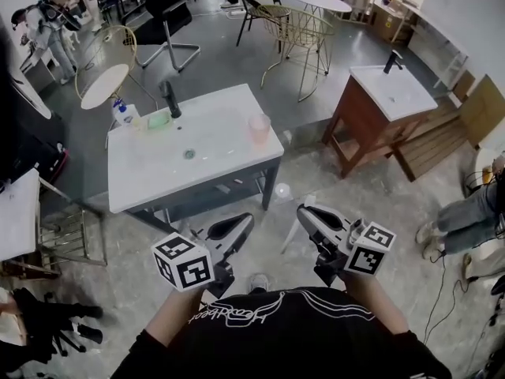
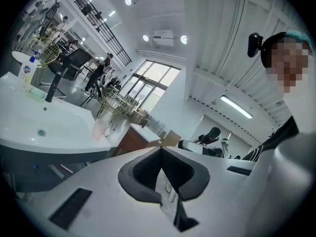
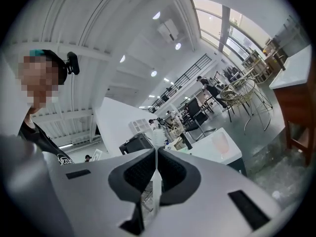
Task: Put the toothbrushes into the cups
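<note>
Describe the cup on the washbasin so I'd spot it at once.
Find the white washbasin top nearest the person. The cup stands alone near its right edge: pale pink and see-through, apart from the black tap, green dish and bottle at the left.

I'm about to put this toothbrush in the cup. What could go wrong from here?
1. The right gripper pinches the thin white toothbrush by its handle alone, so it might swivel or slip on the way in.
2. The pink cup stands close to the right edge of the sink table. A nudge could tip it or push it off.
3. Only that one cup is in view, so a second brush may lack a place.
</note>
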